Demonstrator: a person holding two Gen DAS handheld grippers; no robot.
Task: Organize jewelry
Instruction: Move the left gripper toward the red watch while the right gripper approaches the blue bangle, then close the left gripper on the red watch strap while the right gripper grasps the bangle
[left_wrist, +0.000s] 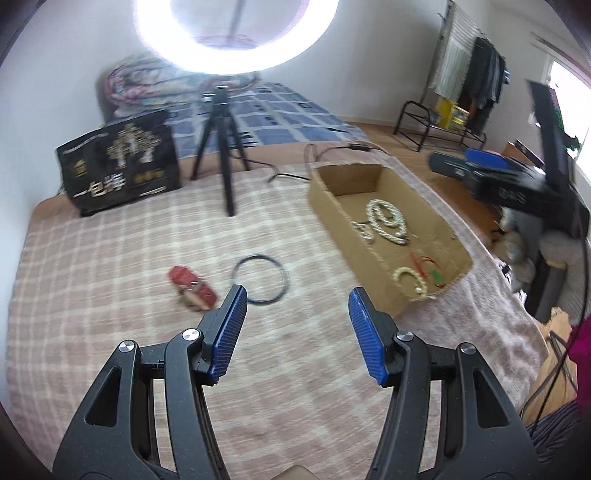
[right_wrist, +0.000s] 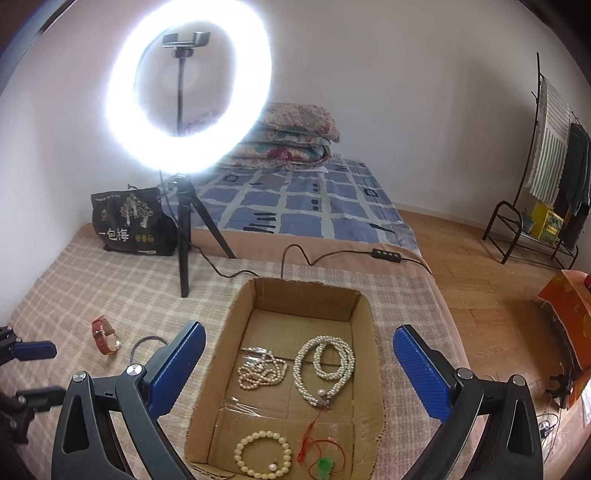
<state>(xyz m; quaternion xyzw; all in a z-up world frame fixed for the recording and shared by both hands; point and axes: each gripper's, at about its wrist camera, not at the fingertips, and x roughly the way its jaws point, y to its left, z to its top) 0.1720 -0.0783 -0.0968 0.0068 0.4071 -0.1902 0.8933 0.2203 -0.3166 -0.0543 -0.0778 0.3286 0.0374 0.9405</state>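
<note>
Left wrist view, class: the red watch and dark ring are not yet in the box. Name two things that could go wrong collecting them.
1. The thin dark wire ring lies flat on the soft checked blanket; the open left tool may pinch fabric instead.
2. The red-strapped watch lies close beside the ring, so a reach could nudge one away.

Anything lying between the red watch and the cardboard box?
Yes: a dark ring bangle on the blanket, between the red watch and the cardboard box; clearest in the left wrist view.
</note>
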